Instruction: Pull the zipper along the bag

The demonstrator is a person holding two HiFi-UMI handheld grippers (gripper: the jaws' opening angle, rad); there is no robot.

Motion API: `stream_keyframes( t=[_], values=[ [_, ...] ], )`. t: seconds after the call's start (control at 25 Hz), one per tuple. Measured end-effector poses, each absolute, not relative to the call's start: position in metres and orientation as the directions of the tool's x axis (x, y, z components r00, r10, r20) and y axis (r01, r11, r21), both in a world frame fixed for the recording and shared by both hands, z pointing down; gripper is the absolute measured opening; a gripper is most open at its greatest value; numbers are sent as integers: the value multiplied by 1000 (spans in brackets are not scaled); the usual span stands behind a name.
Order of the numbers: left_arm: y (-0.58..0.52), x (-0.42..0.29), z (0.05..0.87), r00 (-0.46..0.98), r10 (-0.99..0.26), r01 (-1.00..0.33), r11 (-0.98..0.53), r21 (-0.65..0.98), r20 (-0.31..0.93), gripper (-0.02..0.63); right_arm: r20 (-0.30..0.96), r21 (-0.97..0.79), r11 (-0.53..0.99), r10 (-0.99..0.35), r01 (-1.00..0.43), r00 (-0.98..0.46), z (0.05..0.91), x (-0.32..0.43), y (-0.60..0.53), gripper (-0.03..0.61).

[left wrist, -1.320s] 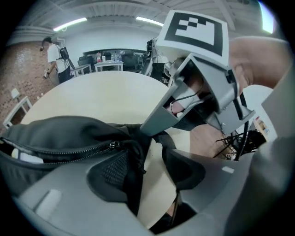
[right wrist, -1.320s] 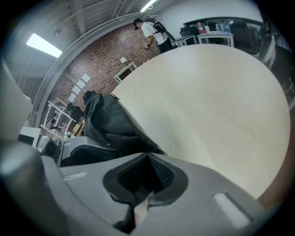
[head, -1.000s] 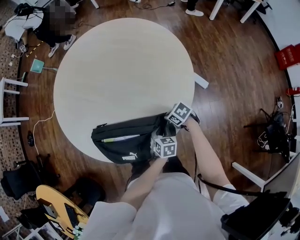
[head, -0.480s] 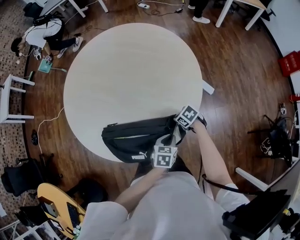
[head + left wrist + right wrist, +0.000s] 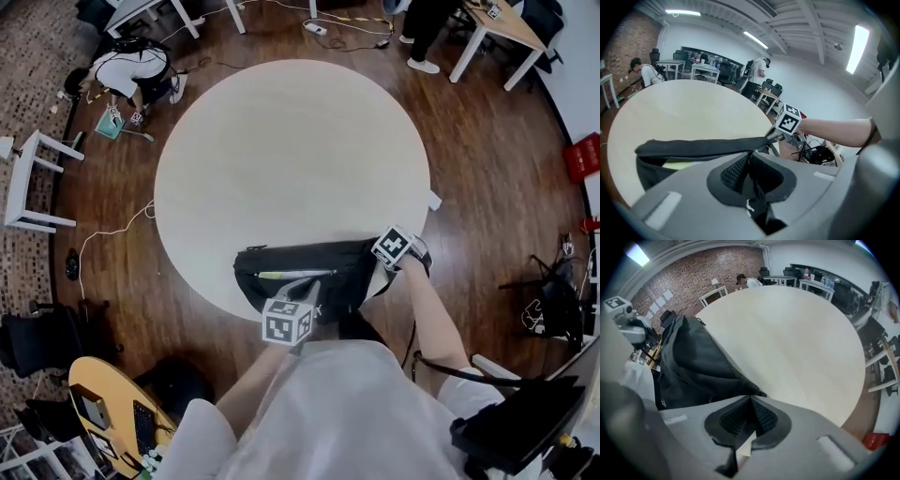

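Note:
A black waist bag [image 5: 339,277] lies at the near edge of the round pale table [image 5: 291,150]. Its top gapes at the left part, showing something yellow-green [image 5: 281,275] inside. My left gripper [image 5: 306,292] stands over the bag's middle, and in the left gripper view it [image 5: 749,161] is shut on the black zipper pull. My right gripper [image 5: 376,264] is shut on the bag's right end, with the fabric corner between its pads [image 5: 751,401]. The bag [image 5: 693,147] stretches taut between the two grippers; the rest of the bag [image 5: 693,366] hangs over the table edge.
A person [image 5: 131,70] crouches on the wood floor at the far left, with cables [image 5: 103,234] nearby. White stools [image 5: 28,178] stand at the left, a yellow instrument [image 5: 94,403] near left, desks [image 5: 487,28] at the far right and a red crate [image 5: 583,155] at the right.
My left gripper has slid leftward along the top of the bag, away from the right gripper, which keeps its hold on the bag's end. The head view has shifted.

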State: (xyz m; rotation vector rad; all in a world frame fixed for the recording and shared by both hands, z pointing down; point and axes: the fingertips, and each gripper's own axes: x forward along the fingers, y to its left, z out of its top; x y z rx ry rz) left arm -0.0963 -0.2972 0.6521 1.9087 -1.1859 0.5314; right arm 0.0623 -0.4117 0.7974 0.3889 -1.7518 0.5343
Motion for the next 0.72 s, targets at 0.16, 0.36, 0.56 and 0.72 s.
stream_keyframes(
  t=[0.16,0.36,0.56,0.72],
  values=[
    [-288,-163,650,387,-595,-918,-180,353,705,46,984,-95,846,0,-525,-178,798,60,-411,-8],
    [-274,-260,663,240,-647,-962,-59,266,723,44,999,2,846,-29,-533,-43,796,70,-412,-8],
    [-262,-367,685,45,-669,-974,137,182,742,44,998,18,861,-44,-508,-40,800,56,-410,-8],
    [-273,-403,716,13,-641,-984,130,126,767,43,998,49,868,-63,-494,-12,801,50,-410,-9]
  ],
)
